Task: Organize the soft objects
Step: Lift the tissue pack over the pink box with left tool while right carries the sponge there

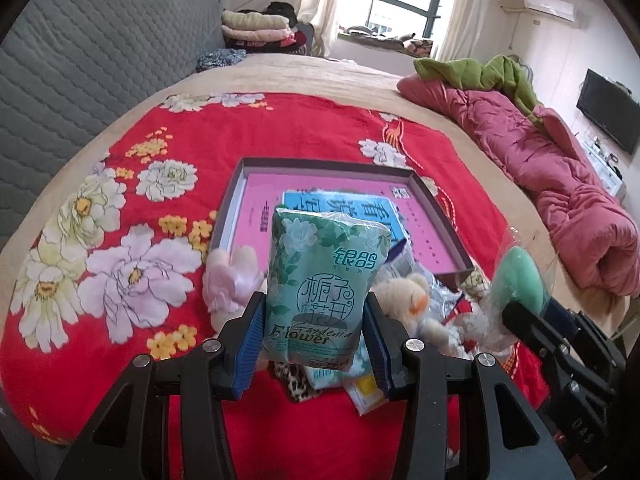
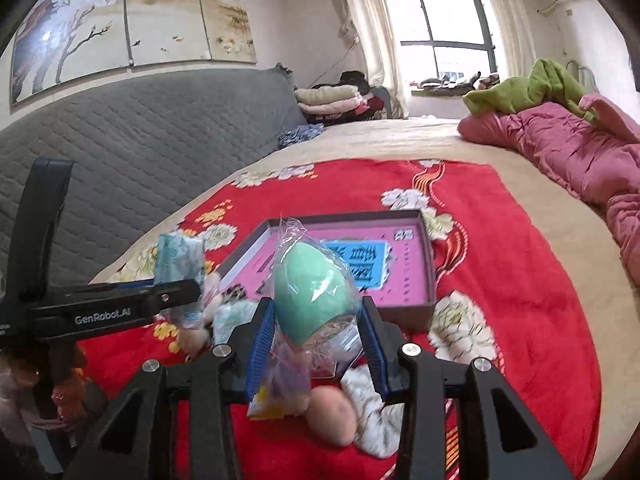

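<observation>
My left gripper (image 1: 316, 322) is shut on a green tissue pack (image 1: 322, 280) printed with flowers, held upright above the red bedspread. My right gripper (image 2: 318, 328) is shut on a teal egg-shaped sponge in a clear plastic bag (image 2: 312, 292). Ahead of both lies an open shallow box (image 1: 436, 196) with a pink liner and a blue packet (image 1: 380, 208) inside. Soft toys sit near the box's front: a pink plush (image 1: 232, 280) and a cream plush (image 1: 408, 300). The right gripper (image 1: 532, 312) shows at the right of the left wrist view, and the left gripper (image 2: 176, 296) at the left of the right wrist view.
A red floral bedspread (image 1: 168, 128) covers the bed. A grey quilted headboard (image 1: 80, 64) rises at the left. A pink duvet (image 1: 560, 184) and a green garment (image 1: 480, 74) lie at the right. Folded blankets (image 1: 256, 26) are stacked far back. A leopard-print item (image 1: 298, 380) lies under my left gripper.
</observation>
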Available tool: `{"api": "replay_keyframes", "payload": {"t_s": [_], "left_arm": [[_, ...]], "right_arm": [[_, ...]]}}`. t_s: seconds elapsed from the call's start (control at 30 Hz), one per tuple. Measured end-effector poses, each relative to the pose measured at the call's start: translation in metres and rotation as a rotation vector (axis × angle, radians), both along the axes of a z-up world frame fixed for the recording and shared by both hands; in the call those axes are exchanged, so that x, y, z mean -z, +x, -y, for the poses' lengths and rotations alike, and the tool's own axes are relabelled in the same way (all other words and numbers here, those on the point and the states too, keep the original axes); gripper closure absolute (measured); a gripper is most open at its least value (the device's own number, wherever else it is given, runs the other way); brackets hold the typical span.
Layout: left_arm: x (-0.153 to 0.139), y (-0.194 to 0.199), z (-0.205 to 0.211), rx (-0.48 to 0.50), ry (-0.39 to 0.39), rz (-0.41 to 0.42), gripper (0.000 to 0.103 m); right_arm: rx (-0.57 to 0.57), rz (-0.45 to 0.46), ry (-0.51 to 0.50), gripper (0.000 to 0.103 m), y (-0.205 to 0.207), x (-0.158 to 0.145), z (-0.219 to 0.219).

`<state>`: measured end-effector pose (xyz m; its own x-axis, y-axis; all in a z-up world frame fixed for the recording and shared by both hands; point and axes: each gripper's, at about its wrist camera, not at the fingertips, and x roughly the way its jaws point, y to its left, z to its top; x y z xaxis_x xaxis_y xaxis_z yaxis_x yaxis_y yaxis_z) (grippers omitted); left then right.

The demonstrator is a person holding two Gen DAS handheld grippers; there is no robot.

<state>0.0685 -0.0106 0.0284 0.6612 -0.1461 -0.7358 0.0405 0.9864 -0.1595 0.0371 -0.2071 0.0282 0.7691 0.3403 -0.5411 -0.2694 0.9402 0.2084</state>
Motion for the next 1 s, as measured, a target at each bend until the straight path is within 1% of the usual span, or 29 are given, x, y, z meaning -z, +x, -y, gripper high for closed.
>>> {"api": "replay_keyframes", "payload": {"t_s": [0.17,0.37,0.63,0.8,1.0], "left_arm": [[-0.006,0.011,-0.003,-0.009,-0.005,0.024,0.055],[-0.011,0.029,-0.006,-0.023,-0.016,0.052,0.055],[-0.012,0.064,-0.007,-0.042,-0.025,0.081,0.055],[-0.01,0.085,-0.009,-0.041,-0.016,0.099,0.055],[0.0,0.101,-0.025,-0.06,-0.04,0.094,0.055]], "right_arm": [[0.043,0.019,-0.004,0.061,0.014,-0.005,0.011],[0.079,0.018,-0.016,0.061,0.029,-0.007,0.02],[0.126,0.015,-0.045,0.061,0.047,-0.012,0.028],[0.142,0.006,-0.08,0.061,0.054,-0.011,0.027],[0.159,-0.021,-0.096,0.061,0.073,-0.008,0.025]]}}
